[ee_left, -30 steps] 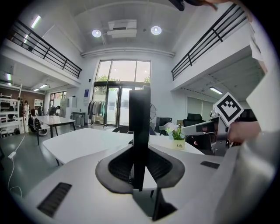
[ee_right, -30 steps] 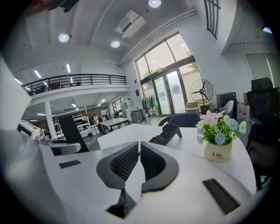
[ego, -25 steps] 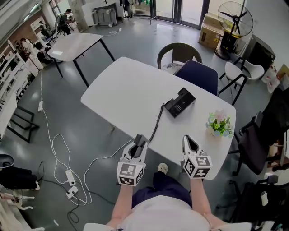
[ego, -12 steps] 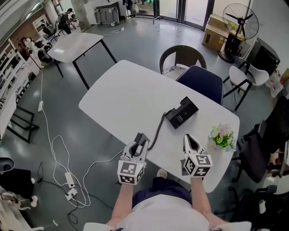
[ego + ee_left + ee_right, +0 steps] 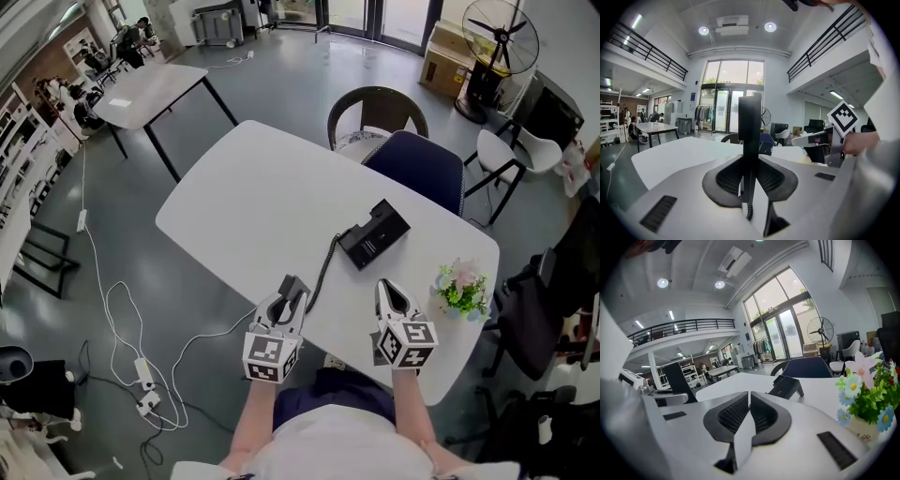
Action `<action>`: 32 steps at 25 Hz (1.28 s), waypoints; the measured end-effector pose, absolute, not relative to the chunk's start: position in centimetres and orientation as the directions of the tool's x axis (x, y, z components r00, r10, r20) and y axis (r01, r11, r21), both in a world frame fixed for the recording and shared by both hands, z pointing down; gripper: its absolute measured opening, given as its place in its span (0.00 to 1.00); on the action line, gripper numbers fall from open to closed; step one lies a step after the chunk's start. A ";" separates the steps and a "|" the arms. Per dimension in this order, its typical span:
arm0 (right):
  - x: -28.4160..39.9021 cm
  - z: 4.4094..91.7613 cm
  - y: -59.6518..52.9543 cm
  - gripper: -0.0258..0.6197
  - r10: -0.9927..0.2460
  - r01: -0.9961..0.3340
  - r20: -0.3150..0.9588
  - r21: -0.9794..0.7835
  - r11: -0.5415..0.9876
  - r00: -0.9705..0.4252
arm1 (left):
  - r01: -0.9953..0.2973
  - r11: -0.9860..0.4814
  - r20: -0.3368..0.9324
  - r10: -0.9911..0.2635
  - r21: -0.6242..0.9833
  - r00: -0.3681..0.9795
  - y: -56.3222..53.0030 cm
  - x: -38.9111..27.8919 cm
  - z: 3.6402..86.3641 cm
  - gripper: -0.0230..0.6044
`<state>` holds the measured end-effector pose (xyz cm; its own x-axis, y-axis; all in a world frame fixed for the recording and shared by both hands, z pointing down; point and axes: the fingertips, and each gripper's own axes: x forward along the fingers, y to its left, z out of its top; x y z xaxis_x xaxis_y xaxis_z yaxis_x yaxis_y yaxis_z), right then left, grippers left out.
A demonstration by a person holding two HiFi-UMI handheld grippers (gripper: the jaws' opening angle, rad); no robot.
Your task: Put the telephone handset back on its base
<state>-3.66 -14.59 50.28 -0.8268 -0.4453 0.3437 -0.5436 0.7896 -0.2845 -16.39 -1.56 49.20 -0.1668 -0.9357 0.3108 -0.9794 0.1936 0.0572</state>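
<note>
Standing upright in the left gripper (image 5: 750, 161) — the handset (image 5: 750, 117); base (image 5: 373, 234) lies ahead.

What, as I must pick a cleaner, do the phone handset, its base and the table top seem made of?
Handset: likely matte black plastic, with flat, dull faces.
Base: the same dull black, probably moulded plastic.
Table top: smooth white, faintly glossy; laminate or painted board, I cannot tell which.

Base (image 5: 374, 234) on the table (image 5: 253, 197) — flowers (image 5: 460, 289) right of it (chairs (image 5: 417, 161) behind).
</note>
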 end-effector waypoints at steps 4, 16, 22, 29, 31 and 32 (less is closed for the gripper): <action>-3.7 50.8 -14.9 0.10 -0.440 -0.540 0.344 -0.293 0.789 -0.829 | -0.980 0.191 0.316 -0.934 0.053 -0.165 -2.1 -16.2 49.8 0.17; -2.8 50.7 -14.7 0.10 -0.442 -0.547 0.350 -0.303 0.781 -0.826 | -0.982 0.178 0.325 -0.933 0.055 -0.151 -2.3 -15.5 50.1 0.17; -2.8 51.3 -14.4 0.10 -0.448 -0.558 0.360 -0.312 0.769 -0.818 | -0.989 0.146 0.348 -0.929 0.030 -0.127 -2.7 -15.7 50.5 0.17; -3.2 51.3 -15.0 0.10 -0.489 -0.601 0.368 -0.320 0.732 -0.791 | -0.997 0.066 0.379 -0.924 0.025 -0.052 -4.4 -16.8 50.8 0.17; -3.3 51.2 -15.1 0.10 -0.504 -0.618 0.373 -0.320 0.718 -0.779 | -0.999 0.035 0.392 -0.920 0.028 -0.021 -5.0 -17.2 50.9 0.17; -3.4 51.1 -15.3 0.10 -0.515 -0.629 0.376 -0.319 0.708 -0.770 | -0.999 0.016 0.396 -0.918 0.029 -0.004 -5.4 -17.4 50.8 0.17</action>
